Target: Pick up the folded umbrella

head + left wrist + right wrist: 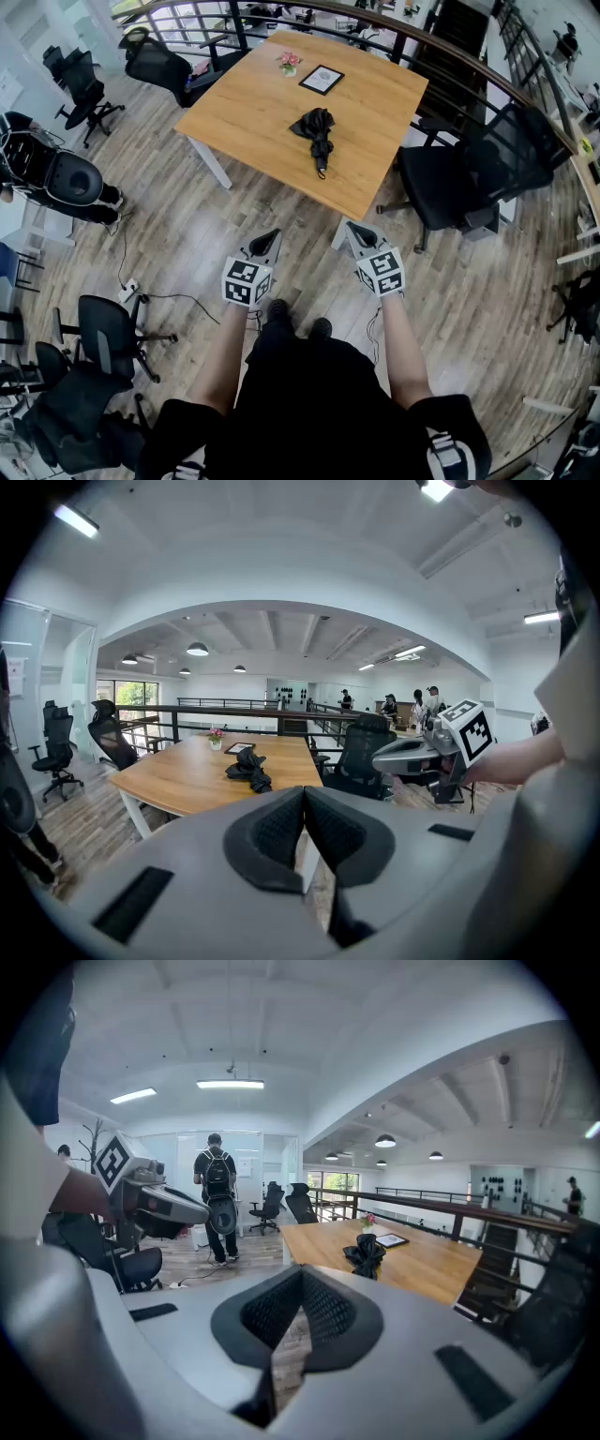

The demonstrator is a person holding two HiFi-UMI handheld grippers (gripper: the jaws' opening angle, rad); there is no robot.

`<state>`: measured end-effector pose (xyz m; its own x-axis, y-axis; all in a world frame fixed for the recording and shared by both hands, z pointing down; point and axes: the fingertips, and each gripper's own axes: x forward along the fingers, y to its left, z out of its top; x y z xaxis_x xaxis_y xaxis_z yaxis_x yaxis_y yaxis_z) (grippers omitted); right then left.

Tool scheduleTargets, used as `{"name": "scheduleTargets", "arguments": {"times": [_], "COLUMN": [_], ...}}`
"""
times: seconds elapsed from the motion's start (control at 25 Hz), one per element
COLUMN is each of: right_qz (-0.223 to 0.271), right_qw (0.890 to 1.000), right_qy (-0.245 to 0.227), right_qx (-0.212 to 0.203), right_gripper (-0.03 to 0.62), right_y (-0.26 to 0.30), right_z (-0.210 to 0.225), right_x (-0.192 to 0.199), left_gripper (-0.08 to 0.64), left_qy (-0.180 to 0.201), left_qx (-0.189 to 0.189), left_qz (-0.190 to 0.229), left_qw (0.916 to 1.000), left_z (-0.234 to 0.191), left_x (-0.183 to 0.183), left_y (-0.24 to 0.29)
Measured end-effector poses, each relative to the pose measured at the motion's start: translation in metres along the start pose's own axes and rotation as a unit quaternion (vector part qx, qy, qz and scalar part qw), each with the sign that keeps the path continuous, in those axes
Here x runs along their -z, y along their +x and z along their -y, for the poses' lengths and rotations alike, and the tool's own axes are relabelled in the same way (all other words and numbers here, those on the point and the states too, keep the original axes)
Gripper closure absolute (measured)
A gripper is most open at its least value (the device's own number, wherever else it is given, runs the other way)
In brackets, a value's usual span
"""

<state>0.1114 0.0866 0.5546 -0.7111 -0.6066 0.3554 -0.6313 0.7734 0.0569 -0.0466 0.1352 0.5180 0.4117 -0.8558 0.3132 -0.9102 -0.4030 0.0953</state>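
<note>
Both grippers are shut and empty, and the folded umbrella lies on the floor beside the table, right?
No, not the floor: the head view shows the folded umbrella lying on the table. The left gripper and right gripper are indeed shut and empty.

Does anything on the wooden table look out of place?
Only the black folded umbrella on the light wooden table: its fabric is loose and bunched, not wrapped tight. The black-framed picture and pink flowers sit neatly.

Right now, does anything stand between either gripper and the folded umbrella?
Nothing visible does. The umbrella lies clear on the table; only floor separates it from the left gripper and right gripper.
</note>
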Motion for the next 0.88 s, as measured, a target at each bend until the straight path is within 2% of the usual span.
{"name": "scheduleTargets", "arguments": {"times": [0.6,0.88], "right_qz": [0.005,0.002], "right_qw": [1.0,1.0], "right_qy": [-0.001,0.0], "right_qx": [0.012,0.002], "right_gripper": [0.584,0.584], "right_y": [-0.03,-0.035], "right_z": [0.004,-0.006], "right_x": [0.001,0.002], "left_gripper": [0.54,0.54], "left_qy": [0.006,-0.001], "left_qx": [0.017,0.026], "left_qz": [0.009,0.008], "left_qw": [0.9998,0.9996], "left_z": [0.032,0.042], "left_x": [-0.007,-0.002], "left_y": [0.0,-0.004]}}
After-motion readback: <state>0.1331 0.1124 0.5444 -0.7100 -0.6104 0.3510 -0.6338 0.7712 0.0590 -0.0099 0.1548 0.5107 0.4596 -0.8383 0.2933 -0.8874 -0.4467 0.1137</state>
